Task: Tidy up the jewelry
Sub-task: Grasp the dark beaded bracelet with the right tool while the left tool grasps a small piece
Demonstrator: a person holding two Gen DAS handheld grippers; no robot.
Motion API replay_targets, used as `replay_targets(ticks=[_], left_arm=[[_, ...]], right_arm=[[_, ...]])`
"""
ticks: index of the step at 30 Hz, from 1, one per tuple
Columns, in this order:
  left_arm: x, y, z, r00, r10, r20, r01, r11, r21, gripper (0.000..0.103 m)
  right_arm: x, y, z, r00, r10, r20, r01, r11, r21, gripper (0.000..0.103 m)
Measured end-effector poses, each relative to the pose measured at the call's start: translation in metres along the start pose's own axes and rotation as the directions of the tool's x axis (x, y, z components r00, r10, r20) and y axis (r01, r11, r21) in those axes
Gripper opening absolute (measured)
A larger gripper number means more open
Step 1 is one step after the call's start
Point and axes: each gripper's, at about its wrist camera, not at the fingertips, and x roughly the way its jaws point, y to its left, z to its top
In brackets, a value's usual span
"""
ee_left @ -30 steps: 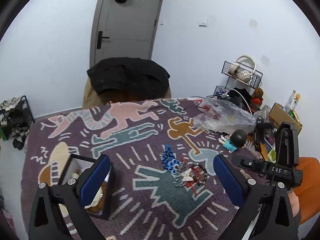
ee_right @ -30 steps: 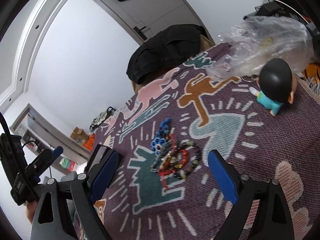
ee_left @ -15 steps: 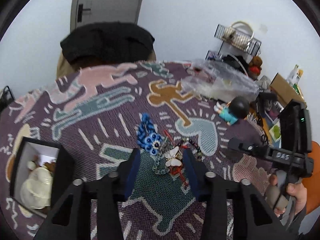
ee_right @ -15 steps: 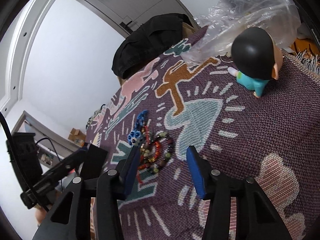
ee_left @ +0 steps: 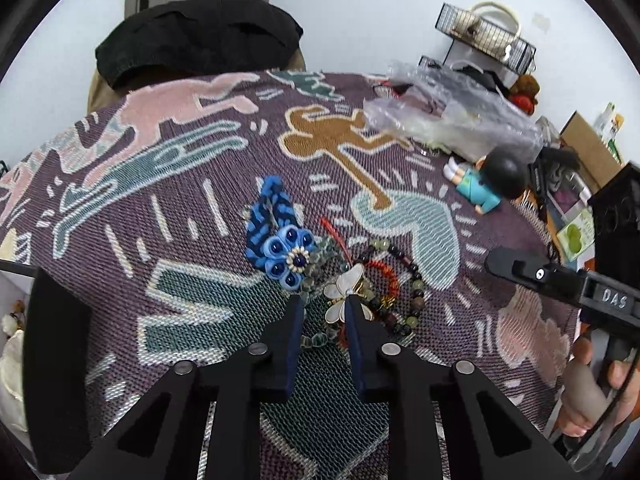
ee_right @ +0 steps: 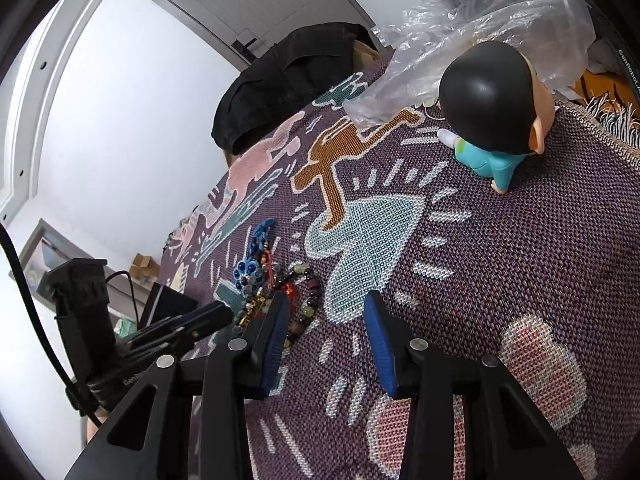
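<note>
**Step in hand: picking from the jewelry pile**

Your left gripper (ee_left: 323, 304) stands narrow at the jewelry pile (ee_left: 340, 280) on the woven blanket (ee_left: 180, 168), gripping nothing clearly yet. Close on one piece; the tangled beaded bracelet (ee_left: 404, 280) may drag along. Your right gripper (ee_right: 326, 304) hangs half-open, empty. The figurine (ee_left: 488, 184) and plastic bag (ee_left: 448, 116) sit well apart.

On the patterned blanket (ee_left: 180, 184) are one jewelry pile (ee_left: 340, 280) at 6 o'clock, one figurine (ee_left: 486, 182) at 3 o'clock, one plastic bag (ee_left: 448, 116) at 2 o'clock, one box (ee_left: 56, 344) at 8 o'clock, and two grippers, left (ee_left: 323, 304) and right (ee_right: 326, 300).
</note>
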Motion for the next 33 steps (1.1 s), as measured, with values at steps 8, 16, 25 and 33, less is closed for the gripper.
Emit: replay_targets(ticks=[8,16,25,33], left_arm=[[0.014,0.007,-0.003,0.999,0.045,-0.009,-0.046,0.999,-0.008,0.012],[0.009,0.005,-0.006,0.999,0.047,-0.010,-0.047,0.999,0.025,0.009],[-0.028,0.011,0.000,0.997,0.026,0.078,-0.026,1.000,0.001,0.009],[-0.063,0.015,0.010,0.987,0.023,0.157,-0.021,1.000,-0.016,0.009]], right_arm=[[0.019,0.016,0.004,0.999,-0.026,-0.035,0.024,0.998,-0.055,0.039],[0.052,0.035,0.007,0.990,-0.101,-0.095,0.087,0.986,-0.140,0.039],[0.064,0.044,0.010,0.975,-0.206,-0.086,0.185,0.960,-0.209,0.026],[0.066,0.055,0.003,0.960,-0.268,-0.084,0.235,0.929,-0.286,0.024]])
